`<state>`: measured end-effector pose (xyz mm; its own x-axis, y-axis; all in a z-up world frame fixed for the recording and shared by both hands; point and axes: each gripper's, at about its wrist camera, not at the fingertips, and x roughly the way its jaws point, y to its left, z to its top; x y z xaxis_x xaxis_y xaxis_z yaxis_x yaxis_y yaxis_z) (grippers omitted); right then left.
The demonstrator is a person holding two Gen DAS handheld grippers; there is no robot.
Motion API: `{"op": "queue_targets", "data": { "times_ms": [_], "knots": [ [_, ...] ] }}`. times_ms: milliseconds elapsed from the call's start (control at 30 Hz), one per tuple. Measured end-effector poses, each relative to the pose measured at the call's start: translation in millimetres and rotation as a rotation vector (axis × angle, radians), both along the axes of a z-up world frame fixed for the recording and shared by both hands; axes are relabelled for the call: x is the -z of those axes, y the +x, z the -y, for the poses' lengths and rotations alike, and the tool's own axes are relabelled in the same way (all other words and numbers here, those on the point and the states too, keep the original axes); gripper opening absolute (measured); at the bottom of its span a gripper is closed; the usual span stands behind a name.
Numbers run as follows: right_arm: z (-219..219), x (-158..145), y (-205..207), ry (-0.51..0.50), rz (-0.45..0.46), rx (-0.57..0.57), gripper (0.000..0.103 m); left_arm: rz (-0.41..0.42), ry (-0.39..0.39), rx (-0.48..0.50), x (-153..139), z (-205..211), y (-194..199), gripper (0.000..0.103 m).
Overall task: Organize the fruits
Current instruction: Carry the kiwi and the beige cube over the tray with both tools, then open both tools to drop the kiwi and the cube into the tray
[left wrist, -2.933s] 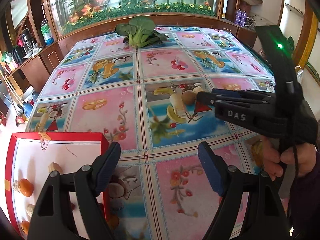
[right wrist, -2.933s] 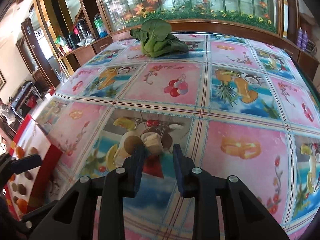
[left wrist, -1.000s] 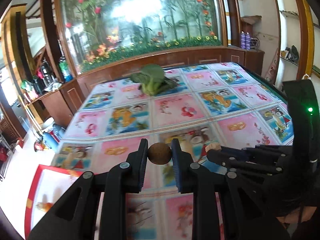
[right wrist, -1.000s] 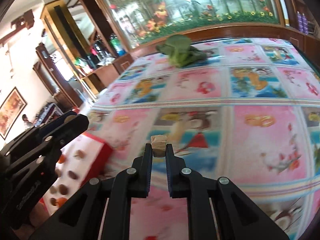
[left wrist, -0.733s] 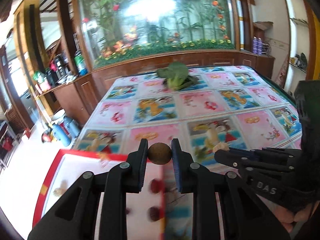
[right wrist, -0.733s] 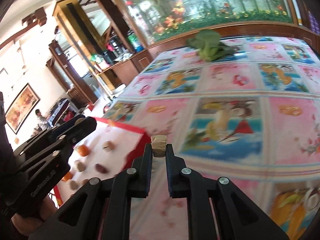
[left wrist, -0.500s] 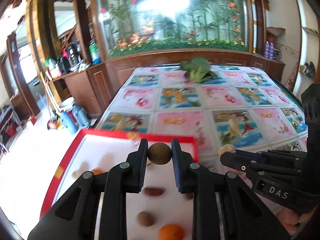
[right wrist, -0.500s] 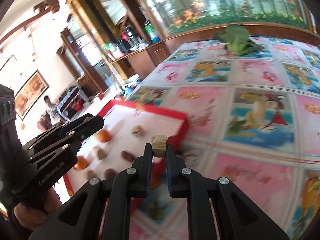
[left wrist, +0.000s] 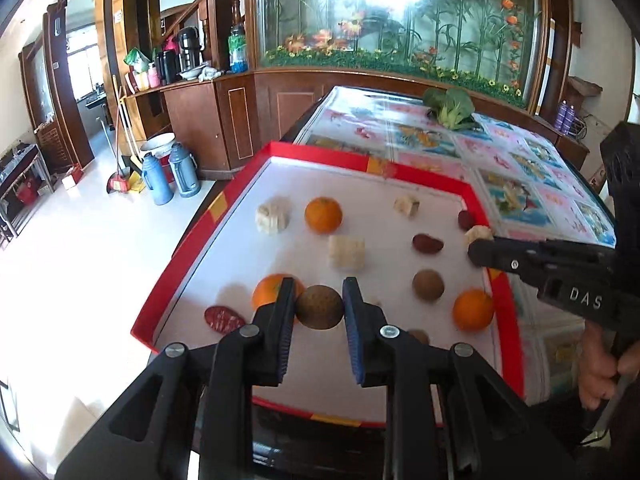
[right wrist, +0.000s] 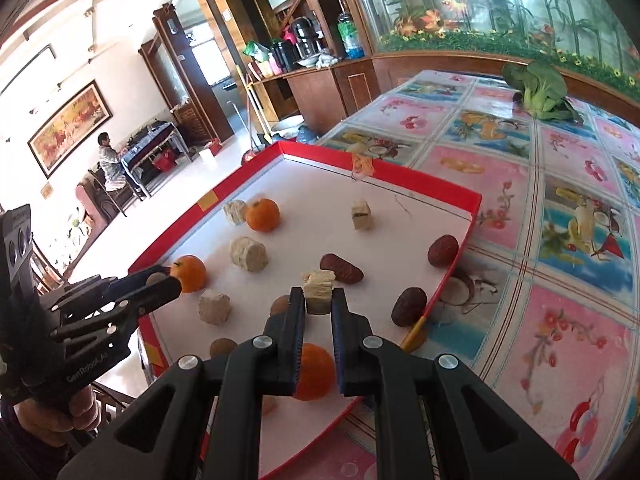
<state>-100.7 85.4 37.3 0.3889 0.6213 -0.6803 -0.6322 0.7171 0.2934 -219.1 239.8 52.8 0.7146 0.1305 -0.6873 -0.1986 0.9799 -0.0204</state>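
The left tool is clamped on a brown round fruit, maybe a kiwi, over the red tray. At its three o'clock, the right tool grips a pale chunk above the same tray.

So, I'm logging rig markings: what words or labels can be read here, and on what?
"DAS": white letters on the side of the right gripper, seen in the left wrist view.
"GenRobot.AI": faint lettering on the side of the left gripper, in the right wrist view.
No other text is legible.
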Motion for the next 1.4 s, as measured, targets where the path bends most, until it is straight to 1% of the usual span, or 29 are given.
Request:
{"op": "queue_targets", "data": {
  "times_ms": [100,300,467,667,900,933,967,1033,1067,1100,1133,1167,1200,1267,1300,1333,1400],
  "knots": [
    [1,2,2,-0.005,-0.001,0.018,0.011,-0.019,-0.023,-0.003,8,-6,-4,0.026],
    [2,6,3,-0.028,0.009,0.049,0.011,-0.04,-0.024,0.021,14,-1,-2,0.026],
    [-2,10,6,-0.03,-0.019,0.028,0.011,-0.052,-0.03,0.015,16,-3,-4,0.026],
    [-9,17,6,-0.067,-0.048,0.006,0.01,-0.058,-0.031,0.014,17,-5,-2,0.026],
    [-11,17,4,-0.083,-0.041,0.0,0.012,-0.06,-0.03,0.015,16,-4,4,0.026],
    [-10,17,4,-0.085,-0.037,0.002,0.014,-0.062,-0.029,0.012,16,-3,5,0.026],
    [-9,16,2,-0.096,-0.024,0.004,0.023,-0.064,-0.027,0.013,16,-2,5,0.026],
    [-8,13,0,-0.1,-0.002,0.001,0.032,-0.071,-0.023,0.007,16,-1,7,0.027],
    [-7,10,-2,-0.094,0.006,-0.002,0.039,-0.073,-0.022,0.004,15,0,7,0.03],
    [-5,8,-3,-0.089,0.014,-0.001,0.044,-0.069,-0.021,0.001,13,1,6,0.042],
    [-3,5,-5,-0.084,0.026,0.003,0.053,-0.063,-0.017,-0.004,12,2,5,0.059],
    [0,2,-7,-0.075,0.044,0.006,0.058,-0.051,-0.009,-0.014,9,4,3,0.066],
    [4,-1,-9,-0.066,0.059,0.011,0.059,-0.031,0.001,-0.023,5,5,0,0.076],
    [11,-7,-11,-0.056,0.076,0.023,0.059,0.009,0.012,-0.026,-4,9,-4,0.077],
    [15,-11,-12,-0.052,0.082,0.031,0.059,0.027,0.021,-0.028,-10,12,-6,0.082],
    [18,-14,-13,-0.046,0.088,0.04,0.059,0.039,0.028,-0.036,-15,15,-7,0.092],
    [27,-22,-17,-0.023,0.106,0.065,0.061,0.069,0.031,-0.048,-23,18,-11,0.1]
  ]
}}
